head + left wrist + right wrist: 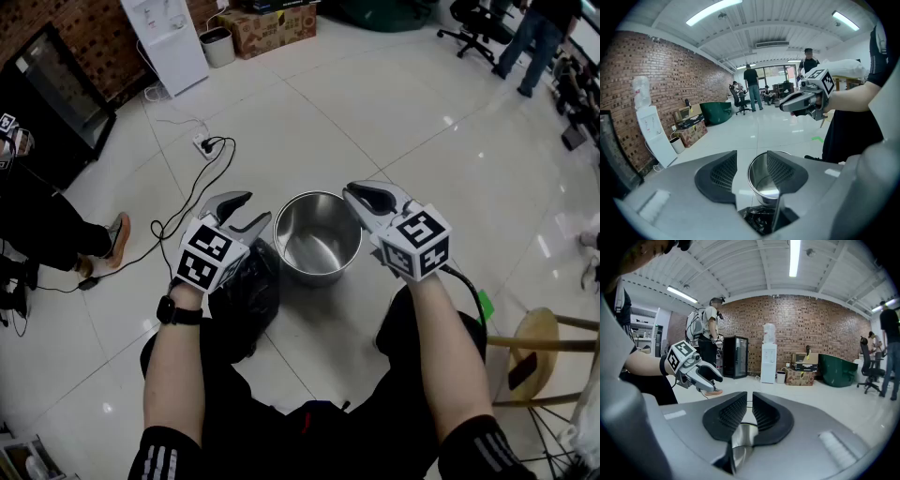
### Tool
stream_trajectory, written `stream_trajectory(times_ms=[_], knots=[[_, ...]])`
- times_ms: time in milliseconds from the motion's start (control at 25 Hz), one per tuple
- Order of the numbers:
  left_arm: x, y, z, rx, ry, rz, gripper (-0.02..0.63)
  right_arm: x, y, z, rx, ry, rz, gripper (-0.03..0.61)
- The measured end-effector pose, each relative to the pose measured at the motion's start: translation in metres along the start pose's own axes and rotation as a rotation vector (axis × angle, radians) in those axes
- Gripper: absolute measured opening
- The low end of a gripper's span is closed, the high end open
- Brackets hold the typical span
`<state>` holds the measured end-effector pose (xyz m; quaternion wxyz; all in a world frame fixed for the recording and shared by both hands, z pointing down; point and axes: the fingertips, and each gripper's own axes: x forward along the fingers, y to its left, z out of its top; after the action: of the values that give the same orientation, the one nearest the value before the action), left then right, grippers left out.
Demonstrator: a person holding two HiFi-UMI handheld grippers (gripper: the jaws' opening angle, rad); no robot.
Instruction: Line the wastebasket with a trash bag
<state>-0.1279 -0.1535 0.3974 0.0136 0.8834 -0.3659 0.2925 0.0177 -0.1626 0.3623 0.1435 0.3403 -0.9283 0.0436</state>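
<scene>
The left gripper (255,208) holds its jaws spread above the black bag (253,287), maybe not touching it. The right gripper (355,194), jaws almost pressed together and empty, is by the shiny wastebasket (323,272).

Shiny silver wastebasket (317,239), black trash bag (253,284) — white-tiled floor (394,122).

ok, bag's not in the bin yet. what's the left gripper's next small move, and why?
Probably lower the left gripper onto the black trash bag and close on a fold of it. Its jaws stand open and empty just above the bag, which lies crumpled on the floor beside the steel wastebasket, whose inside is bare.
</scene>
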Motion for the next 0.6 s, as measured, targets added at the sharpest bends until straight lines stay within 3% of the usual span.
stream_trajectory(times_ms=[600], knots=[[0.042,0.0,-0.108,-0.017,0.252,-0.023,0.193,0.0,0.004,0.008,0.01,-0.018,0.024,0.041]])
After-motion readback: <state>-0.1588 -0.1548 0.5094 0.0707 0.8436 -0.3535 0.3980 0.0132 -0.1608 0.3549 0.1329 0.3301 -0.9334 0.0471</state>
